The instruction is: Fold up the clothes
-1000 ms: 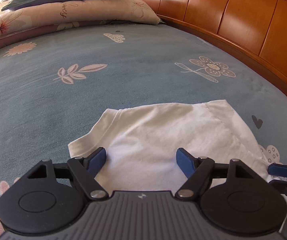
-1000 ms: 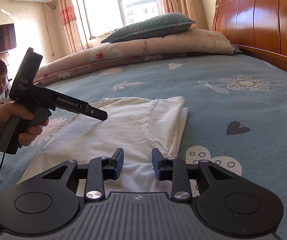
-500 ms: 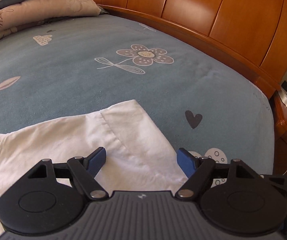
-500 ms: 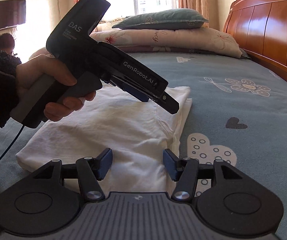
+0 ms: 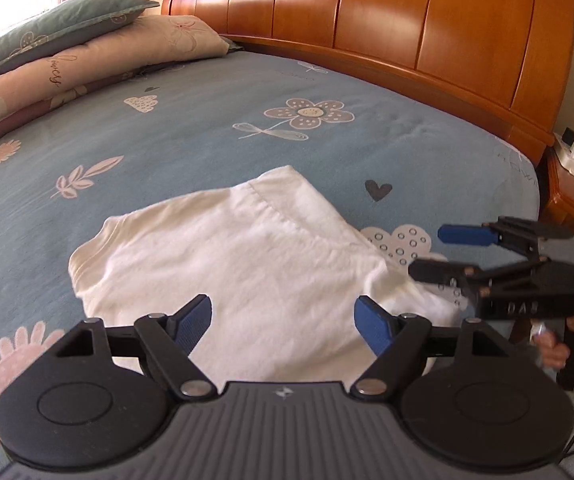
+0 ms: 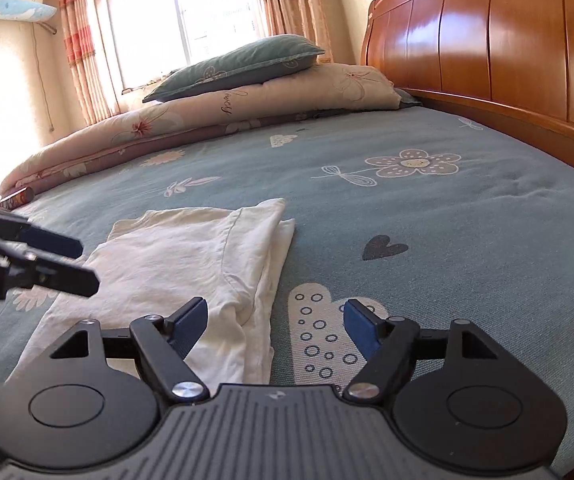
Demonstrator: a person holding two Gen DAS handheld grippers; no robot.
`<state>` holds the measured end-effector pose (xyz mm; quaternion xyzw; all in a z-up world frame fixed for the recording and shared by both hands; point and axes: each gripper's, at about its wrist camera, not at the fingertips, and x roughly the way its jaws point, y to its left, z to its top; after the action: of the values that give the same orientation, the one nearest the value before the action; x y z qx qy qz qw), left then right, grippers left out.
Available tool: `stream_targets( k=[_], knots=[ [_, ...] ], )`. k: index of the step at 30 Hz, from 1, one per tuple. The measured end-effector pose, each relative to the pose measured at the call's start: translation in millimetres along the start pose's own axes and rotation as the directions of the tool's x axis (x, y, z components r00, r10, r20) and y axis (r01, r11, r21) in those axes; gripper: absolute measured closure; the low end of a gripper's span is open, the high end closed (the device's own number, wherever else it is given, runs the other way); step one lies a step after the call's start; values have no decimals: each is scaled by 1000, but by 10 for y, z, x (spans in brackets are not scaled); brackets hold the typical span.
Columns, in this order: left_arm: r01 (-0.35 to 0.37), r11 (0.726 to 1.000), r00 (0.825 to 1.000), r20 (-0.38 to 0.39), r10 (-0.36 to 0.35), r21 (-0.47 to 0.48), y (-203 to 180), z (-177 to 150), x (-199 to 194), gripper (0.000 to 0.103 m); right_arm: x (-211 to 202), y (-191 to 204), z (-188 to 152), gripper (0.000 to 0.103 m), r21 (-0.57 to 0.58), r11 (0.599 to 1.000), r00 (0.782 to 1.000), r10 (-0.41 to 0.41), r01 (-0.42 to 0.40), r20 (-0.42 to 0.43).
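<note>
Folded white shirt (image 5: pixel 247 264) lay flat on my blue flowered bed (image 5: pixel 207 136), my left tool (image 5: pixel 283 316) spread above it, empty, my right tool (image 6: pixel 275 320) just opened wide, gripping nothing, over the shirt's edge.

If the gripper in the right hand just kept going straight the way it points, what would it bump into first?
Probably the bed cover. The right gripper is open and tilted downward, aimed just past the right edge of the folded white shirt, over the spotted print. It might graze that shirt edge; depth is unclear.
</note>
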<state>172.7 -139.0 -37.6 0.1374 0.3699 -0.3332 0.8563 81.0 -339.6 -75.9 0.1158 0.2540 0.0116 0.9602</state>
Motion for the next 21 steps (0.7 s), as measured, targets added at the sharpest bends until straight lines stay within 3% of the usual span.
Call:
stream_targets(
  k=[8, 14, 18, 21],
  knots=[
    [7, 996, 997, -82, -14, -86, -276, -780, -211, 25, 89, 50, -12, 23, 72, 997, 1000, 15, -15, 0],
    [-11, 996, 1000, -15, 10, -84, -288, -701, -456, 25, 121, 116, -41, 22, 55, 998, 999, 21, -23, 28],
    [-12, 988, 997, -73, 1, -157, -185, -729, -276, 24, 87, 149, -37, 21, 46, 999, 999, 19, -21, 48],
    [-5, 989, 997, -79, -7, -145, -198, -780, -298, 24, -17, 198, -112, 18, 23, 1000, 997, 17, -19, 74]
  ],
)
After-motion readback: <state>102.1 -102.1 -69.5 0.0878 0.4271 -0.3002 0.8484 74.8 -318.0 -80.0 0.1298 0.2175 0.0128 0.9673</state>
